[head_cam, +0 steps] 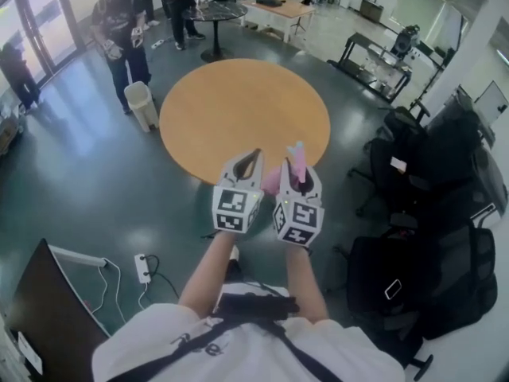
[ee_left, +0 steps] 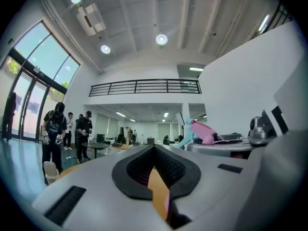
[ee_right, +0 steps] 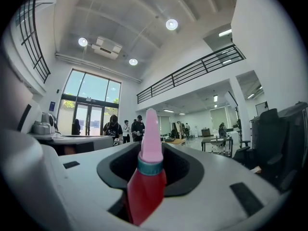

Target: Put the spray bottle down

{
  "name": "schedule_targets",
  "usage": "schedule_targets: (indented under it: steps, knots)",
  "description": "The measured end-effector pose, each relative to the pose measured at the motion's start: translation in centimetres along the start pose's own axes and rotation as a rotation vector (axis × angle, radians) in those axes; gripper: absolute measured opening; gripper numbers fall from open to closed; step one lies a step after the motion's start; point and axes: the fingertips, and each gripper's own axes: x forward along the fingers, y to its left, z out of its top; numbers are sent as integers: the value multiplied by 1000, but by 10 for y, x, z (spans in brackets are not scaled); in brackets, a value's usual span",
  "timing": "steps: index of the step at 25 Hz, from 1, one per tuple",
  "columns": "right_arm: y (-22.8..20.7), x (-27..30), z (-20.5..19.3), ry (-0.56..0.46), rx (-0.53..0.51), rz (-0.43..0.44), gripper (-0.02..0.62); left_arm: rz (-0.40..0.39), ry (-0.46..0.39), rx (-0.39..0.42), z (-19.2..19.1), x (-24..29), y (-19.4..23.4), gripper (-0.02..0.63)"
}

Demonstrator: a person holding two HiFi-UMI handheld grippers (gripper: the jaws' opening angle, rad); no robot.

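My right gripper (head_cam: 298, 164) is shut on the spray bottle (head_cam: 294, 159), which stands upright between its jaws, pink trigger head on top. In the right gripper view the bottle's red body (ee_right: 146, 189) and pink nozzle fill the space between the jaws (ee_right: 151, 153). Close on its left my left gripper (head_cam: 254, 153) has its fingertips together and nothing in them. In the left gripper view (ee_left: 154, 148) only a sliver of orange tabletop shows through the jaws, and the bottle's pink head (ee_left: 204, 131) appears at the right. Both grippers point level at the near edge of the round wooden table (head_cam: 238, 106).
A white waste bin (head_cam: 141, 104) stands on the floor left of the table. Several people stand at the back left near a dark round table (head_cam: 215, 10). Black chairs and bags (head_cam: 433, 269) crowd the right side. A power strip (head_cam: 143, 267) lies on the floor at my left.
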Motion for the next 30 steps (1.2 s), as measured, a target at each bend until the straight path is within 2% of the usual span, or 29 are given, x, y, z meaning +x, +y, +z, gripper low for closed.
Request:
schedule_targets:
  steps: [2,7,13,20,23,28,30]
  knots:
    - [2,31,2,-4,-3,2,166,28,-11,6,6,22,31,12]
    - [13,105,1,24,5,4,166,37,-14,-4,12,66,94,12]
    - [21,160,1,20,-11,-34,164,53,-8,9,13,103,141,12]
    - [1,193,-20,50,-1,-79,163,28,47,-12,-17,142,155,12]
    - [-11,215,-32,76,20,-71,163,17,82,-1,-32,163,155,12]
    - [-27,258,-45,93,30,-64,163,44,98,-7,-45,201,169,12]
    - [-33,274,-50,103,28,-60,163,41,107,16,-48,217,171,12]
